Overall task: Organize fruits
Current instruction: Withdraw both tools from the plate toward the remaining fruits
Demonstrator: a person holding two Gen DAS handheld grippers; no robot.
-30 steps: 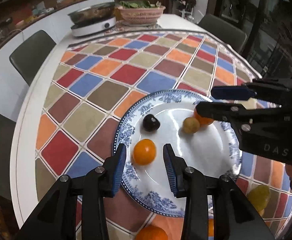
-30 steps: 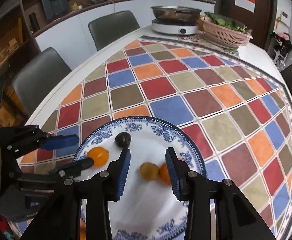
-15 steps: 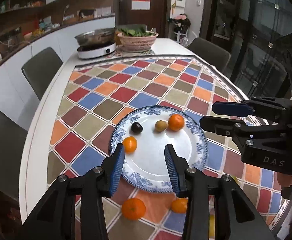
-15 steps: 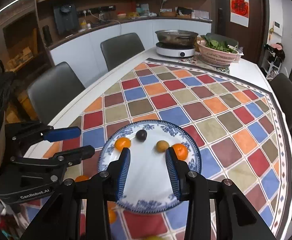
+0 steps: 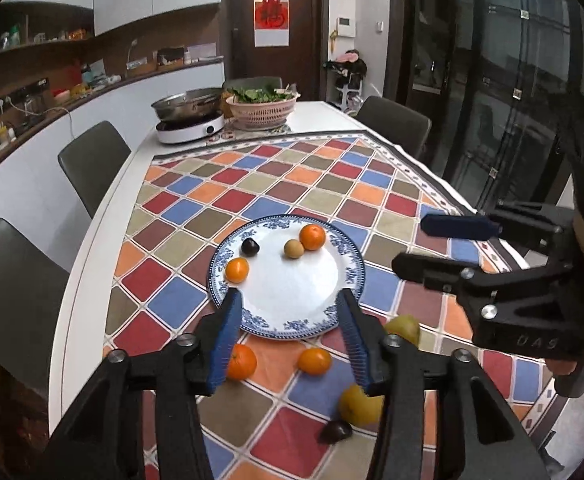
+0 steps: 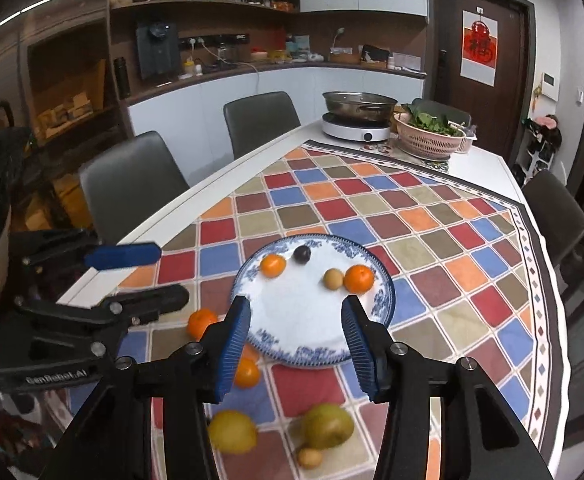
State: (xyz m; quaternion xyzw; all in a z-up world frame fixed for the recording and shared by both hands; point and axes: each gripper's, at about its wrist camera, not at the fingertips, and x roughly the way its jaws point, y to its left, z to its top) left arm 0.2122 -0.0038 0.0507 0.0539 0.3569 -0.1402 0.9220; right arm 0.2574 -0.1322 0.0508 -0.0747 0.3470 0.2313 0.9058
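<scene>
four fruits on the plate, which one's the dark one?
The small dark purple round fruit at the far left of the blue-and-white patterned plate, just behind an orange. The other three are two oranges and a tan-brown fruit.

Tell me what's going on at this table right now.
A person holds a gripper in each hand above a checkered tablecloth, sorting fruit onto a blue-patterned plate. Four pieces sit on it: two oranges, a small tan fruit and a dark plum. More fruit lies loose on the cloth nearer the person. The left gripper and right gripper are both empty, their jaws having just been opening.
</scene>
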